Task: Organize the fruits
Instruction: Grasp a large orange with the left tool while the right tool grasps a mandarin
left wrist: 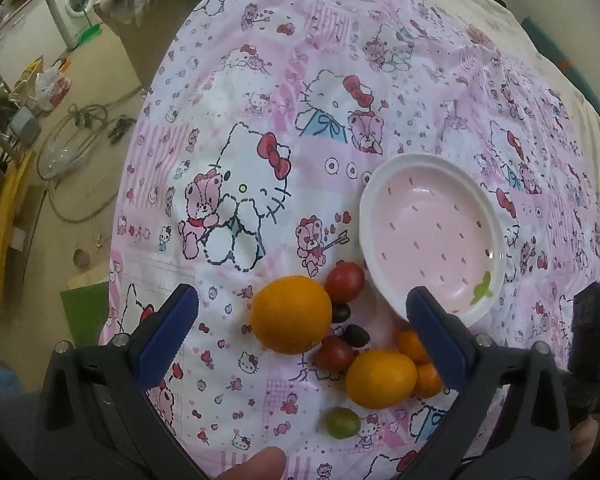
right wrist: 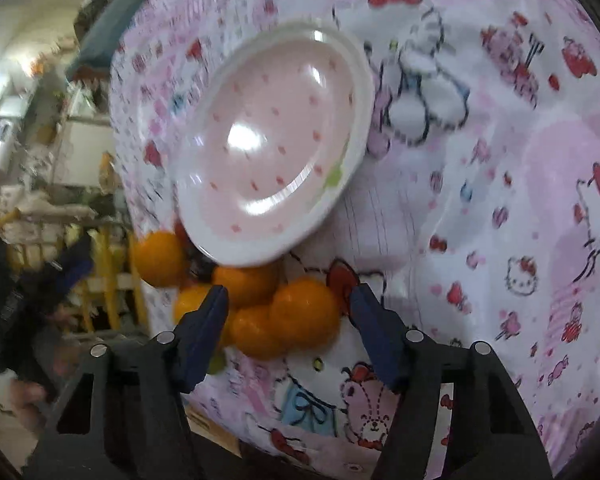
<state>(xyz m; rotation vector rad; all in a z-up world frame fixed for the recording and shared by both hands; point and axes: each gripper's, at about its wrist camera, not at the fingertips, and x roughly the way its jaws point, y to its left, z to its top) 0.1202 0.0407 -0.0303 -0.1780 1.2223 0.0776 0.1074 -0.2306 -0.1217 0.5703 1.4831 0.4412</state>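
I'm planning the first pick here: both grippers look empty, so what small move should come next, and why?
Probably ease the open right gripper forward around the nearest orange and close. That fruit already sits between its fingers, the pink plate just beyond is empty, and the left gripper, also open, holds nothing over the big orange.

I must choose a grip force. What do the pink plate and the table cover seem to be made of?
The pink plate looks like glossy melamine or glazed ceramic: it shows sharp light reflections. The table cover seems thin printed fabric, matte, with soft wrinkles.
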